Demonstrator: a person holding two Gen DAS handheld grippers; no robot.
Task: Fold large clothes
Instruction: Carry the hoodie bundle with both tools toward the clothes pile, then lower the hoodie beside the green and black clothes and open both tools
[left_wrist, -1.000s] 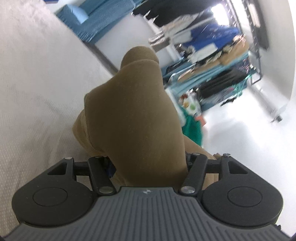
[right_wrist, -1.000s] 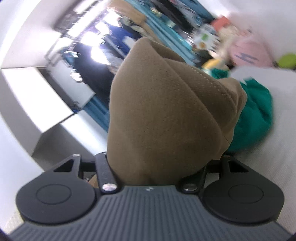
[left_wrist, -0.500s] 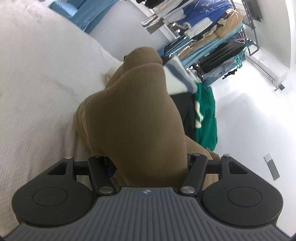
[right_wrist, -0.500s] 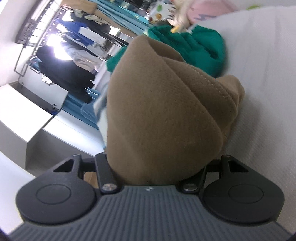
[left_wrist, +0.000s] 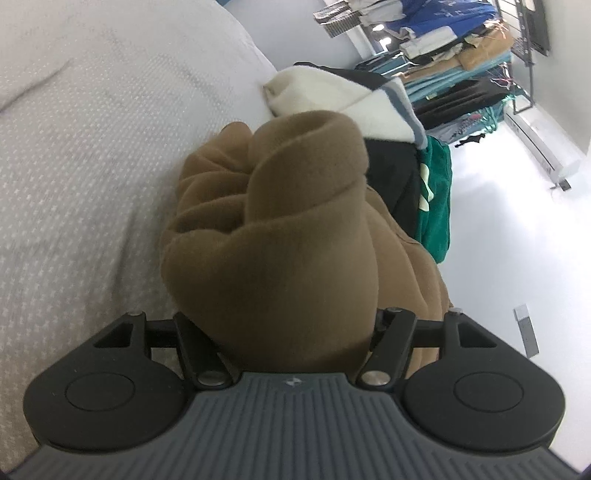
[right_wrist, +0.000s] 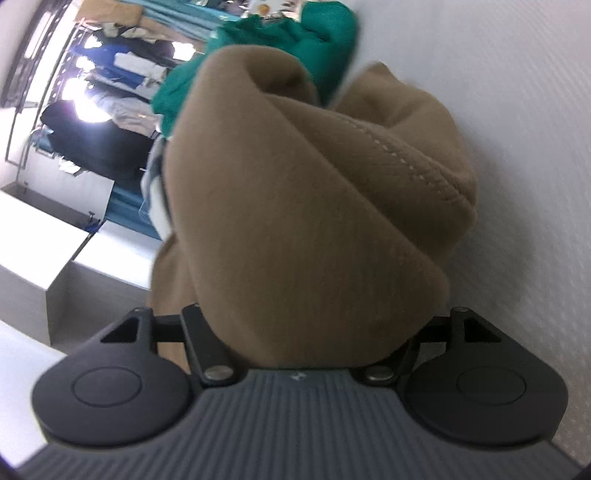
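We are early: the brown garment (left_wrist: 280, 236) is bunched, no fold visible. Our left gripper (left_wrist: 291, 332) and right gripper (right_wrist: 306, 332) each grasp it, fingertips buried. Other clothes (left_wrist: 424, 177) wait at two o'clock on the bed (left_wrist: 92, 147).

I'm looking at a bedroom-like room: a bed (left_wrist: 92, 147) with pale textured cover, crowded clothes racks (left_wrist: 461, 66) beyond, white floor (left_wrist: 498, 221).

A bed (left_wrist: 92, 155) with a pale dotted cover carries a bunched brown garment (left_wrist: 280, 229), with a cream garment (left_wrist: 325, 96) and a green garment (left_wrist: 436, 199) just beside it.
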